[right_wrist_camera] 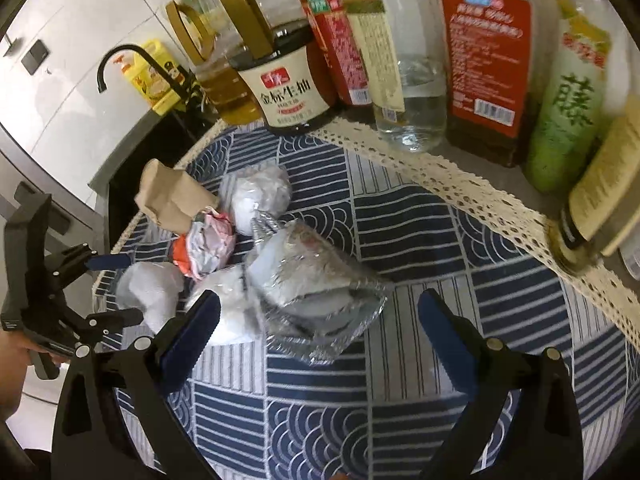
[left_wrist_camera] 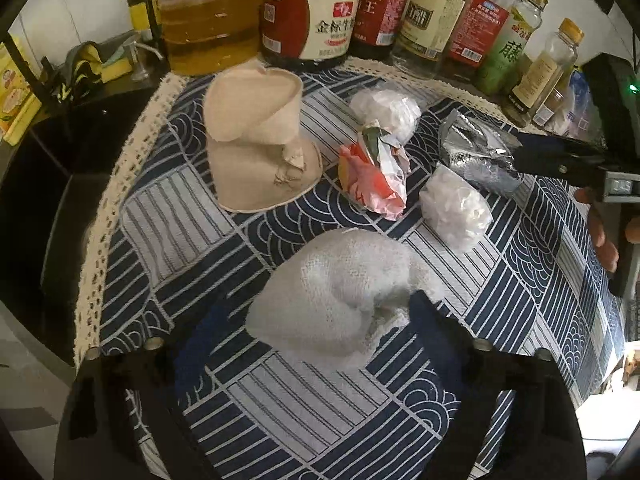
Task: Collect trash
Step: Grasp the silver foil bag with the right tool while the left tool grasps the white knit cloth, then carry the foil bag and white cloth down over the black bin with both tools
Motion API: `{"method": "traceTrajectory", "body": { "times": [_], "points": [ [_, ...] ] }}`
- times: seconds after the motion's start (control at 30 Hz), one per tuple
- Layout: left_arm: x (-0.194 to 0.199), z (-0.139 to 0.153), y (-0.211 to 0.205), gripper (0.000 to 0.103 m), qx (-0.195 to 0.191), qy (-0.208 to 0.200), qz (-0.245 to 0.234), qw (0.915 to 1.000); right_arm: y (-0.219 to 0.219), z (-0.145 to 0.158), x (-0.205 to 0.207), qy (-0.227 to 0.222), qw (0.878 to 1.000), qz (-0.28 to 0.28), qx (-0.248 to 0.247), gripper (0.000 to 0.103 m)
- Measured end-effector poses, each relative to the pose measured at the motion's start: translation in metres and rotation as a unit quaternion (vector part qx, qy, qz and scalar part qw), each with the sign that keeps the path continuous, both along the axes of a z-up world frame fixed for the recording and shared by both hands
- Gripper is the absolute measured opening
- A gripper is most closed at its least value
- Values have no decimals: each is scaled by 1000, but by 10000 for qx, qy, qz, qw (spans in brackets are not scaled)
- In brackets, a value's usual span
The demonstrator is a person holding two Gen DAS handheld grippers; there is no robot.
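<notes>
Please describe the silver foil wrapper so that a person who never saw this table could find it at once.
Look at the blue and white patterned cloth in front of the row of sauce bottles. Among the crumpled trash there, the foil wrapper lies nearest the bottles, between the right gripper's open fingers. Only it is shiny silver; its neighbours are white, tan or red paper.

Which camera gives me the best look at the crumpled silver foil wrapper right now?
The right wrist view: the silver foil wrapper sits large and near centre, between the right gripper's open fingers, its creased faces plain. The left wrist view shows it small, near the right edge, partly covered by that gripper's finger.
</notes>
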State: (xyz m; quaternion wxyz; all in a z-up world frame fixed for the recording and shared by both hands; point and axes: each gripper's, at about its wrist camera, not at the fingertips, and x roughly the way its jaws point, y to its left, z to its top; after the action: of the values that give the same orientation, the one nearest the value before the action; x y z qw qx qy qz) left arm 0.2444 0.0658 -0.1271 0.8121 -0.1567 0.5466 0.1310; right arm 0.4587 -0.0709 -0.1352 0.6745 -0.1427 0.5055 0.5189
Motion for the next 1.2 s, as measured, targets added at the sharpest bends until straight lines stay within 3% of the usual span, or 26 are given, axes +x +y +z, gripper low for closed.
{"method": "traceTrajectory", "body": {
  "times": [0.43, 0.53, 0.57, 0.67, 1.2],
  "points": [
    [0, -3, -4, 42, -145, -75, -58, 9999, 16, -24, 8, 209, 9993, 282, -94, 97],
    [-1, -1, -3, 36, -155, -100, -49, 9998, 14, -26, 7, 292, 9992, 267, -92, 86],
    [-2, 0, -3, 35, -160, -108, -47, 9998, 13, -26, 7, 278, 9993, 256, -74, 81],
    [-4, 2, -3, 33, -170, -128, -47, 9998, 9, -24, 5, 295, 9993, 230, -2, 78],
    [-29, 26, -4, 31, -223, -464, -139, 9986, -34, 13, -25, 270, 9987, -309, 286, 77]
  ]
}}
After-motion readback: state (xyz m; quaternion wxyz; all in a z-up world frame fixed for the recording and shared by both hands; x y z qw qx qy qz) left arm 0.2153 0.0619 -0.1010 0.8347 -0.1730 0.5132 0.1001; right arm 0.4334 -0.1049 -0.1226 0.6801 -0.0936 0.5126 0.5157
